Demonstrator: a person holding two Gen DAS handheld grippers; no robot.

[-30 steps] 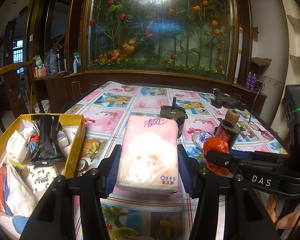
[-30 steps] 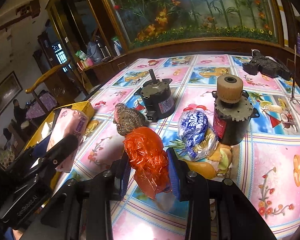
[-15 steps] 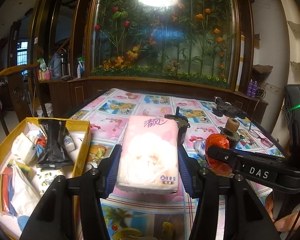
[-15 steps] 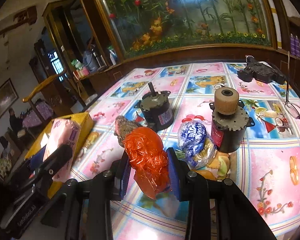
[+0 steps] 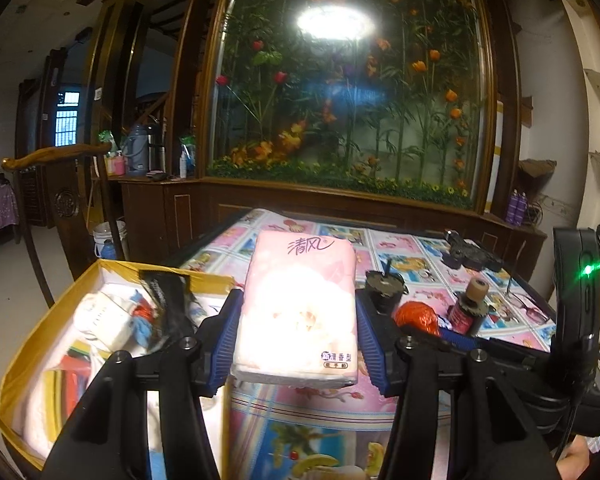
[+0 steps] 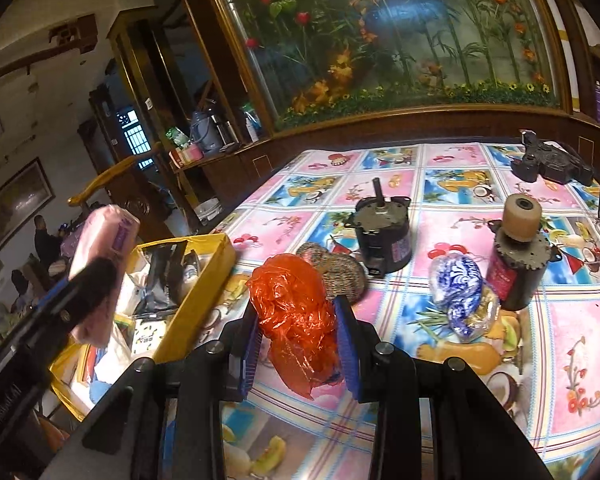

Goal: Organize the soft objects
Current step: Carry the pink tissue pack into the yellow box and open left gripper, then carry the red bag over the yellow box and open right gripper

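Both claws are loaded: our left claw (image 5: 296, 336) is clamped across a pink tissue pack (image 5: 300, 304), held in the air by the bench's left edge, and our right claw (image 6: 296, 344) pinches a crumpled orange plastic bag (image 6: 294, 312) above the near-left part of the bench (image 6: 572, 340). We judge this the carrying step, both soft things heading for the yellow box (image 6: 198, 308) at that left edge, already crowded with packets. Next we need each load over the box's open top before letting go, leaving the two motors (image 6: 382, 236) behind.
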